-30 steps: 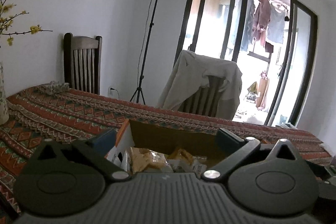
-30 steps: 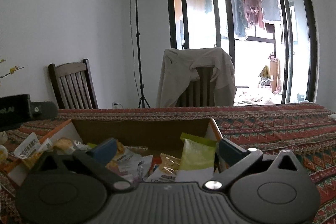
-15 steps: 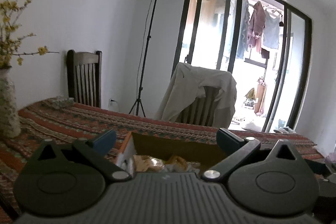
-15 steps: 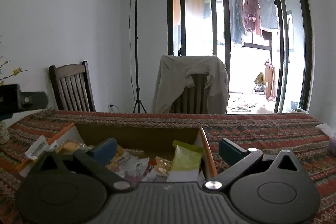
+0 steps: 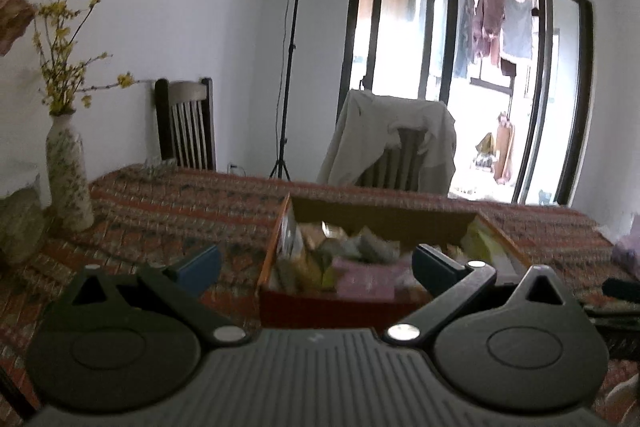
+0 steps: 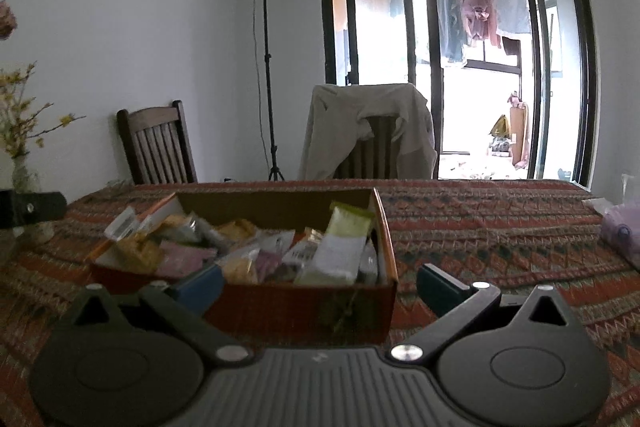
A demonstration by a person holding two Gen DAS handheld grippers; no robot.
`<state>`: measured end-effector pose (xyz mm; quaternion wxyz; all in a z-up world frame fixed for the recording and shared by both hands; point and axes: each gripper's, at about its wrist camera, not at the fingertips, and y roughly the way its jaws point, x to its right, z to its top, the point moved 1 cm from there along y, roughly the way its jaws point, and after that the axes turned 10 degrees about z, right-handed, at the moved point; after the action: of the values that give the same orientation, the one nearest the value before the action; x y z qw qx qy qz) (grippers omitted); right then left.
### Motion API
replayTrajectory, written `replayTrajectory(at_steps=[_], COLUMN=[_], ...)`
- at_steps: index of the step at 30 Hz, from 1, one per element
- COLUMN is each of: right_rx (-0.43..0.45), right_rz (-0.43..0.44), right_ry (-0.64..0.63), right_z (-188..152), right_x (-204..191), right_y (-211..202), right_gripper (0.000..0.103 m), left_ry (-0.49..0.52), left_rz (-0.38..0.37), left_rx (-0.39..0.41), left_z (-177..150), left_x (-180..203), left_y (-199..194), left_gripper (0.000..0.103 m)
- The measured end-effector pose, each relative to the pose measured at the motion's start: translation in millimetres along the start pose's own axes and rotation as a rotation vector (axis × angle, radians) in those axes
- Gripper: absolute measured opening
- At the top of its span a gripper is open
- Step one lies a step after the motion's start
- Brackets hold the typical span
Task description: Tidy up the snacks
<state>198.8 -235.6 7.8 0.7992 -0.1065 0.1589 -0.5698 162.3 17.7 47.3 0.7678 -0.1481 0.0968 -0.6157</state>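
An open orange cardboard box full of several snack packets stands on the patterned tablecloth; a pale green packet leans at its right end. The same box shows blurred in the left wrist view. My right gripper is open in front of the box's near wall, with nothing between its fingers. My left gripper is open too, held short of the box's near-left corner and empty. Part of the left gripper shows at the left edge of the right wrist view.
A flowered vase with yellow twigs stands at the table's left. Two wooden chairs stand behind the table, one draped with a beige jacket. A lamp stand is by the wall. A pale purple bag lies at the right.
Both grippers have pulled back from the box, so the whole box and more tablecloth now show. Both stay open and empty.
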Motion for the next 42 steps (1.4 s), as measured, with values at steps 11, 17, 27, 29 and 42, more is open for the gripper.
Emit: replayTrajectory(at_steps=[11,17,27,29,42], right_rx=[-0.03,-0.049,-0.082,-0.083,-0.089], right_rz=[0.04,0.05,0.043,0.042,0.041], right_ry=[0.001,0.017,0.033,0.036,0.038], right_z=[-27,-41,-56,-58,-59], right_x=[-12,-10,-7,-6,-5], right_y=[-49,-62,-67,-68,-67], right_gripper=[0.103,0.103,0.103,0.103,0.103], left_ry=[0.029,0.052,0.053,0.054,0.063], left_rz=[-0.026,-0.034,-0.057,-0.059,-0.072], left_rx=[-0.076,-0.106,-0.137,-0.147,-0.151], left_z=[-43,-65,-80,-82,-86], left_x=[-13,-18,-20,-19,-16], left_y=[-35,-44,-49,-49,-51], left_gripper=[0.103,0.103,0.103,0.103,0.103])
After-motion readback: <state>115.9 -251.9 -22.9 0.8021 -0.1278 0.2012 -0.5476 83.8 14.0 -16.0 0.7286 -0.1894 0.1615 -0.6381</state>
